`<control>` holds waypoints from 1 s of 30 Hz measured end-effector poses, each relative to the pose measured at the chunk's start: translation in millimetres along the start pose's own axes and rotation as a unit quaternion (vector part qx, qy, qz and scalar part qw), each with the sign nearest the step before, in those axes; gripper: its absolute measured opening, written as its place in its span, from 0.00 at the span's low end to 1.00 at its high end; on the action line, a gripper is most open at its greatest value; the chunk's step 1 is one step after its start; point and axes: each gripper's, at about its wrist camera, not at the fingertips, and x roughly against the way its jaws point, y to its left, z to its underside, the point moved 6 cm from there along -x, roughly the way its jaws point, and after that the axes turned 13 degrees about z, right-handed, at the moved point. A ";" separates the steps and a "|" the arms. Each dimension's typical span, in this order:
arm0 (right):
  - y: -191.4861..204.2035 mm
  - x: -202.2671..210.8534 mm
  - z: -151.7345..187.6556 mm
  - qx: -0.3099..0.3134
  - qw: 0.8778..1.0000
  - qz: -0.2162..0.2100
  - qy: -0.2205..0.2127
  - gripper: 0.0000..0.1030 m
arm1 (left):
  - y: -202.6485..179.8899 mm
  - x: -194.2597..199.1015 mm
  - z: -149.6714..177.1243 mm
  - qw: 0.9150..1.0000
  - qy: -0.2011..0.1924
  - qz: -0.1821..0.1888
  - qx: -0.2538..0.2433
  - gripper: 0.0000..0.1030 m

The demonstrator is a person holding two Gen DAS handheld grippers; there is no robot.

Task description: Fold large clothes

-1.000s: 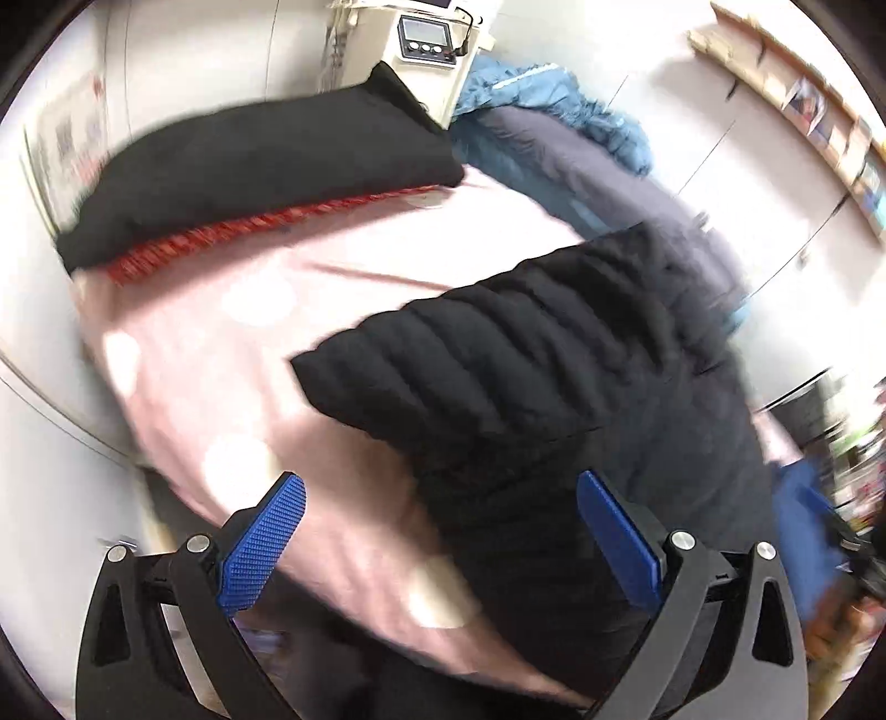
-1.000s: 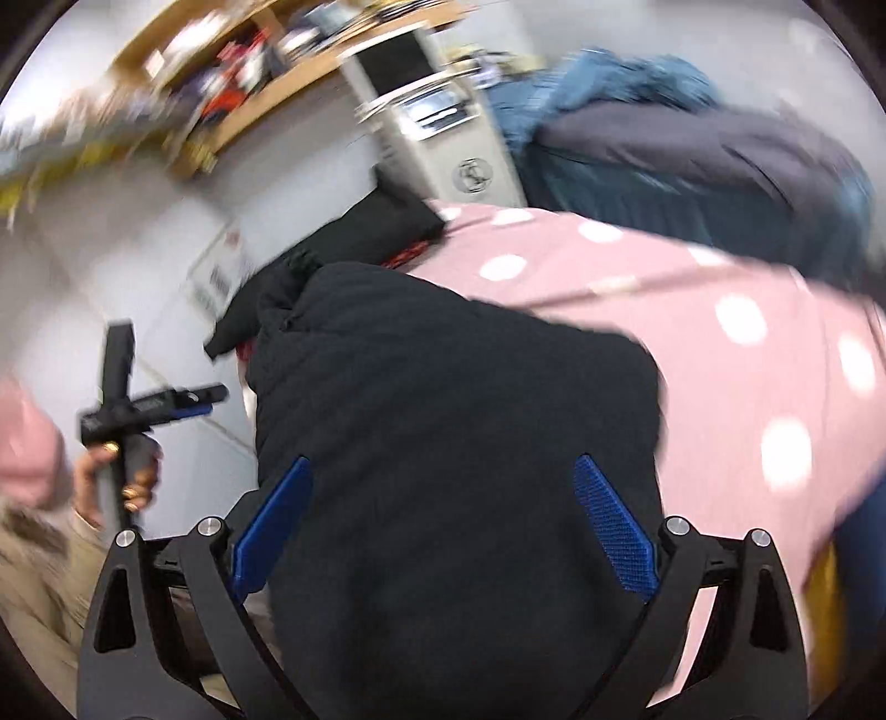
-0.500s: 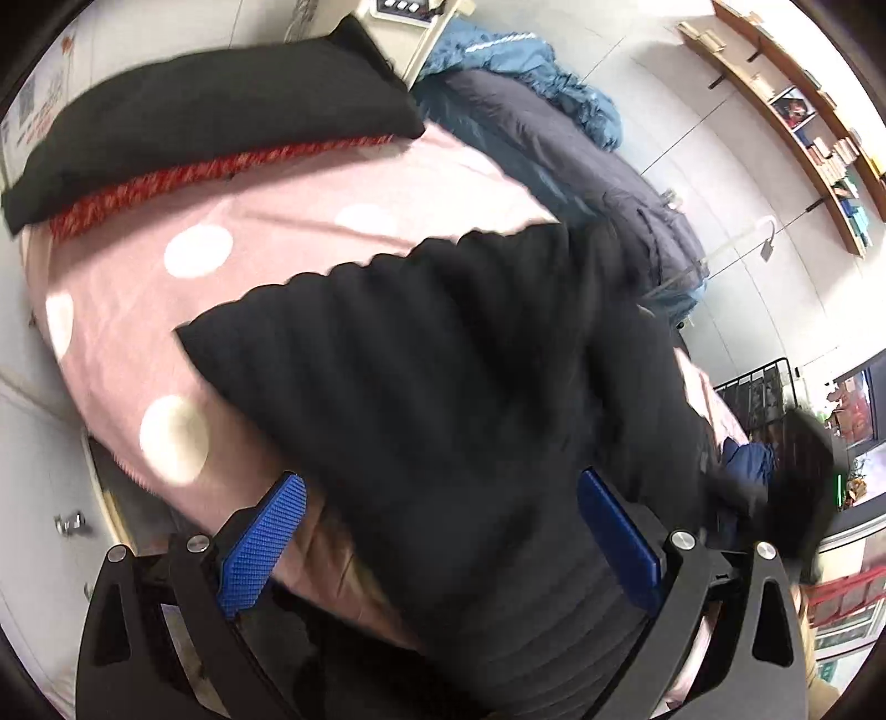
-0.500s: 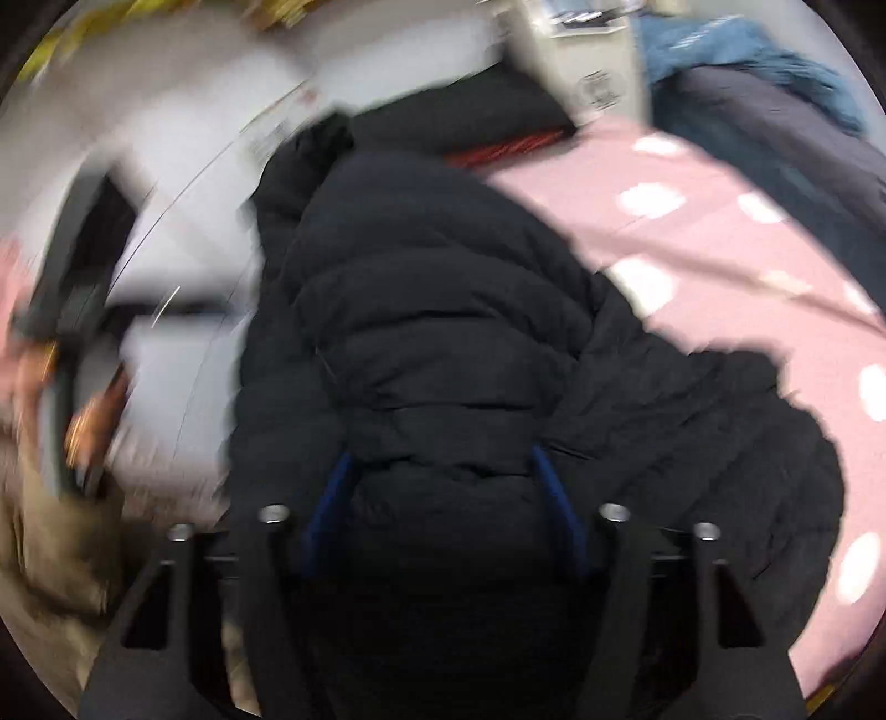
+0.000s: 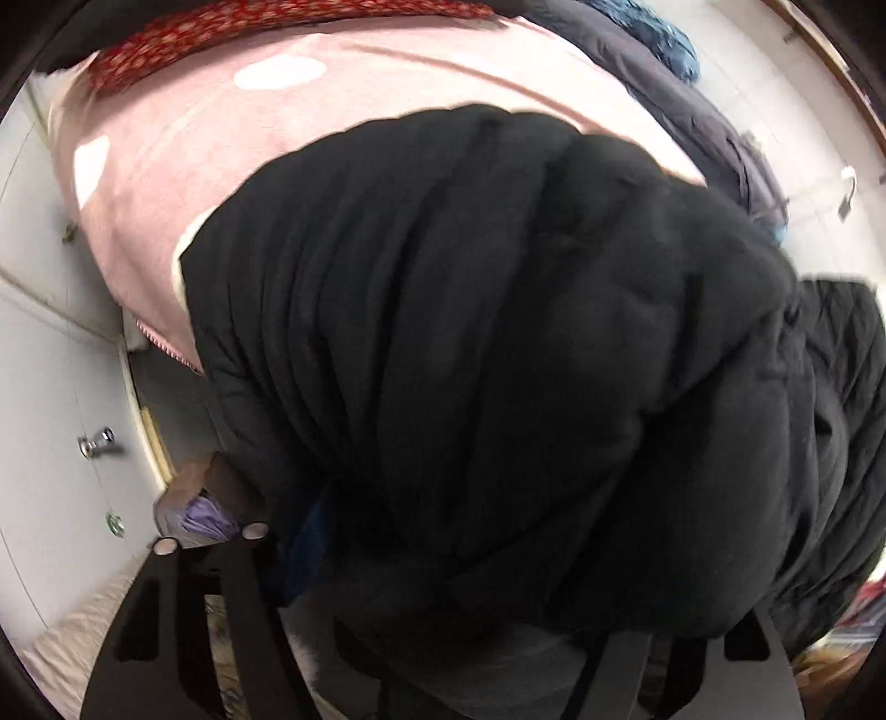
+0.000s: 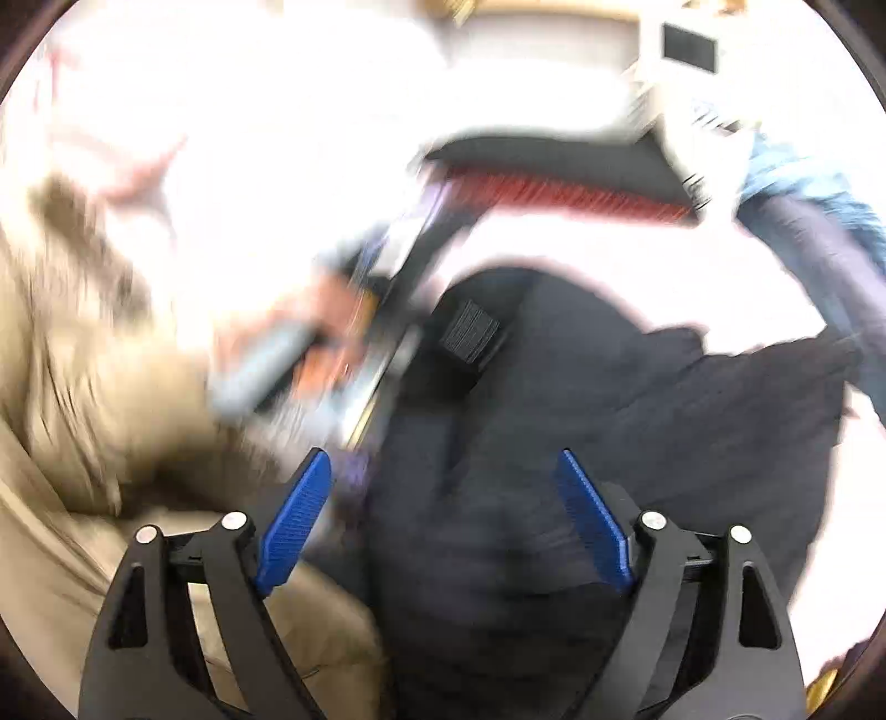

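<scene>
A black quilted puffer jacket (image 5: 498, 343) lies bunched on the pink spotted bed cover (image 5: 183, 144) and fills most of the left wrist view. My left gripper (image 5: 443, 565) is pressed into the jacket's near edge; its fingertips are buried in the fabric, and only a sliver of blue pad shows. In the blurred right wrist view the jacket (image 6: 554, 443) lies ahead, and my right gripper (image 6: 448, 515) is open above its near part with nothing between the blue pads. The left gripper's body shows there (image 6: 410, 277).
A black and red folded pile (image 5: 266, 33) and dark grey and blue bedding (image 5: 692, 94) lie at the far side of the bed. A white cabinet with a knob (image 5: 94, 443) stands left. The person's beige trousers (image 6: 83, 443) are at the left of the right wrist view.
My left gripper has pushed down into the jacket and its fingers have closed in under the fabric. My right gripper, shut on the jacket half a second ago, has opened and swung left.
</scene>
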 end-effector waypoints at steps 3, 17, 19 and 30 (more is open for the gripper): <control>-82.9 26.0 -38.4 -0.054 0.989 0.119 -0.065 0.91 | -3.3 -4.6 4.1 1.000 0.001 -0.010 -0.019 0.45; -345.0 -195.7 56.1 -0.508 0.849 -0.007 0.142 0.89 | 8.1 -3.2 1.4 0.999 -0.002 0.024 -0.026 0.37; -337.0 -218.1 53.2 -0.526 0.837 -0.040 0.147 0.87 | 11.2 -4.9 0.9 0.999 0.001 0.032 -0.020 0.37; -194.4 -281.8 10.1 -0.293 0.898 -0.164 0.283 0.84 | 13.2 -15.3 -0.8 0.999 0.011 0.034 -0.024 0.37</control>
